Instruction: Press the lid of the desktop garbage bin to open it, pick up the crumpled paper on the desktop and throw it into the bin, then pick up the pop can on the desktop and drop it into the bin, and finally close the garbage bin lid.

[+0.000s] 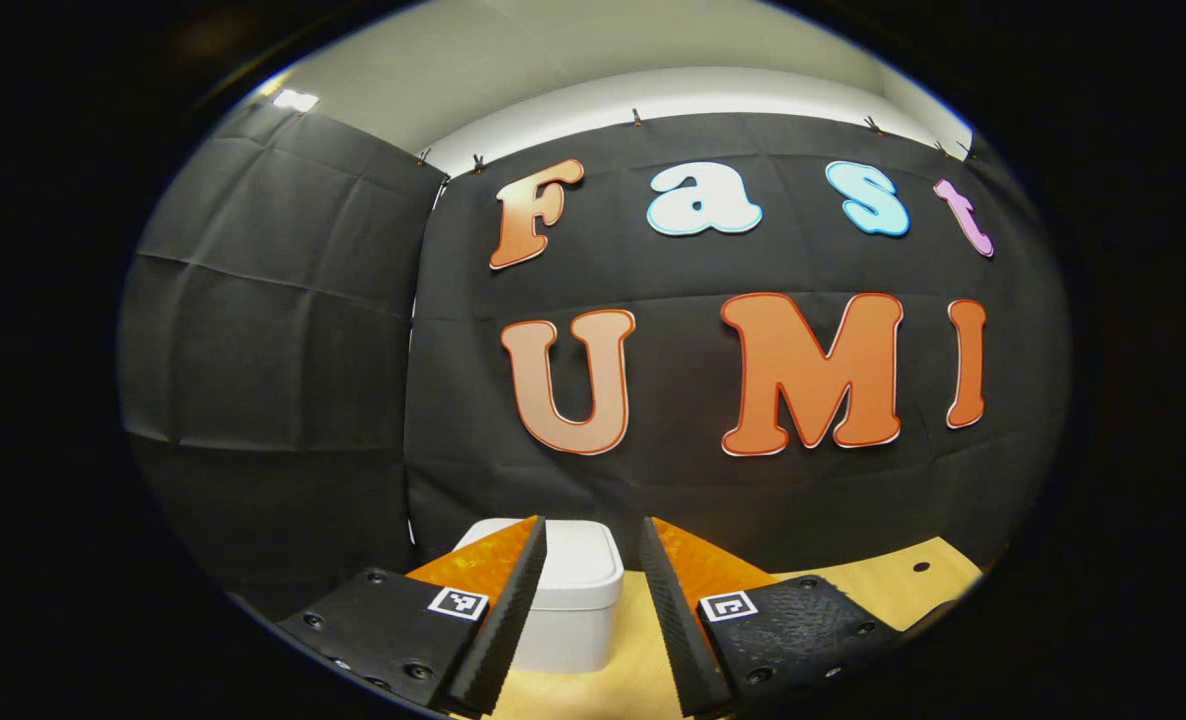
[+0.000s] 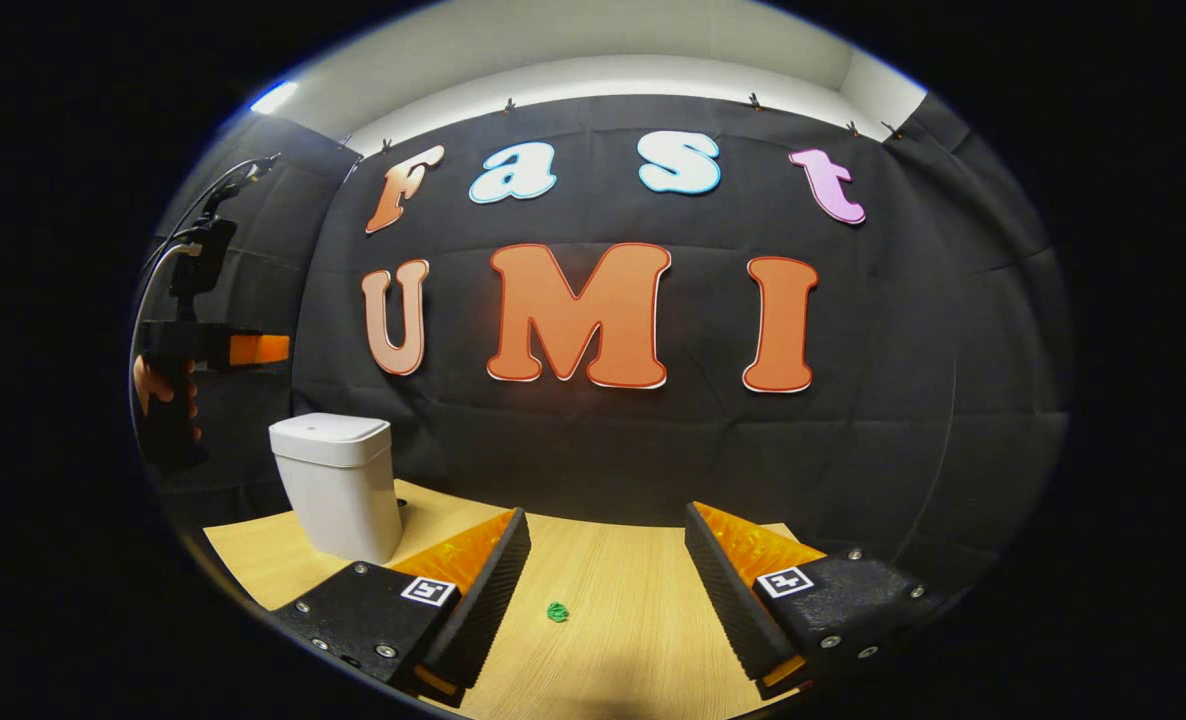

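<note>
The white desktop bin [image 1: 578, 590] stands on the wooden table with its lid down, just beyond my left gripper [image 1: 593, 525] and a little below it. That gripper is open, nothing between its fingers. In the right gripper view the same bin [image 2: 338, 485] stands at the table's back left, lid closed. Above it and to its left a hand holds the left gripper [image 2: 253, 350] in the air. My right gripper [image 2: 605, 515] is open and empty over the table. A small green crumpled scrap [image 2: 557, 612] lies on the table between its fingers.
The light wooden table [image 2: 643, 600] runs up to the black cloth wall behind it. A small dark hole [image 1: 921, 566] shows in the tabletop at the right of the left gripper view. A cable [image 2: 168, 250] rises from the left gripper's mount.
</note>
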Motion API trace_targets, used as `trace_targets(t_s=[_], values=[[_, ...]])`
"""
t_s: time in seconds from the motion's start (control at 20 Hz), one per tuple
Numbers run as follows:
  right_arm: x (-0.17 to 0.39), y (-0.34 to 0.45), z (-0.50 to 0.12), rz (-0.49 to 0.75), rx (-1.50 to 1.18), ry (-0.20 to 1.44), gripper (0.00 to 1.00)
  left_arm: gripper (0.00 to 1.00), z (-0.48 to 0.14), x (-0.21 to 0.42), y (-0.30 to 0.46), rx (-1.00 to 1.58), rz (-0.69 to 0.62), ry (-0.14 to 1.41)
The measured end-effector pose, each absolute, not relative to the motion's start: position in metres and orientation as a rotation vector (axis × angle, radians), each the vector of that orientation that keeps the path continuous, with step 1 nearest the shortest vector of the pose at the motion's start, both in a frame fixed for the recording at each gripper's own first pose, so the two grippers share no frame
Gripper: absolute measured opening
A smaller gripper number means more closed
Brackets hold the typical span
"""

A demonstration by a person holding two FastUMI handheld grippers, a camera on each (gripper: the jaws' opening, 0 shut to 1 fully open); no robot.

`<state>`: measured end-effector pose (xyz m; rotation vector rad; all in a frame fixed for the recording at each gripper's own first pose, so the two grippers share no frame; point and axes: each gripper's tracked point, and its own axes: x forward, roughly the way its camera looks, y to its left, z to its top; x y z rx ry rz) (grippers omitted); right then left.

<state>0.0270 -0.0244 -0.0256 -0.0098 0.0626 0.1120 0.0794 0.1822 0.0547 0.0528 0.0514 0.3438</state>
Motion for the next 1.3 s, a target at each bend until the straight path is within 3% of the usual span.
trace_targets(t_s=[0.1, 0.2, 0.3, 0.6, 0.65, 1.1, 1.3], values=[[0.033, -0.028, -0.026, 0.074, 0.003, 0.063, 0.93, 0.6, 0.057, 0.096, 0.201, 0.039, 0.339, 0.058], [0.039, -0.028, -0.027, 0.038, 0.001, 0.065, 0.93, 0.48, 0.055, 0.112, 0.22, 0.032, 0.338, 0.058], [0.046, -0.026, -0.026, 0.01, -0.008, 0.06, 0.93, 0.46, 0.042, 0.129, 0.232, 0.021, 0.318, 0.08], [0.064, -0.01, -0.034, -0.039, -0.019, 0.081, 0.93, 0.12, -0.003, 0.174, 0.268, -0.017, 0.272, 0.198], [0.066, -0.007, -0.036, -0.043, -0.024, 0.088, 0.93, 0.01, -0.009, 0.179, 0.271, -0.042, 0.251, 0.216], [0.079, -0.001, -0.051, -0.071, -0.038, 0.12, 0.93, 0.0, -0.103, 0.199, 0.305, -0.137, 0.198, 0.541], [0.081, -0.001, -0.055, -0.072, -0.045, 0.129, 0.93, 0.0, -0.116, 0.202, 0.303, -0.155, 0.189, 0.577]])
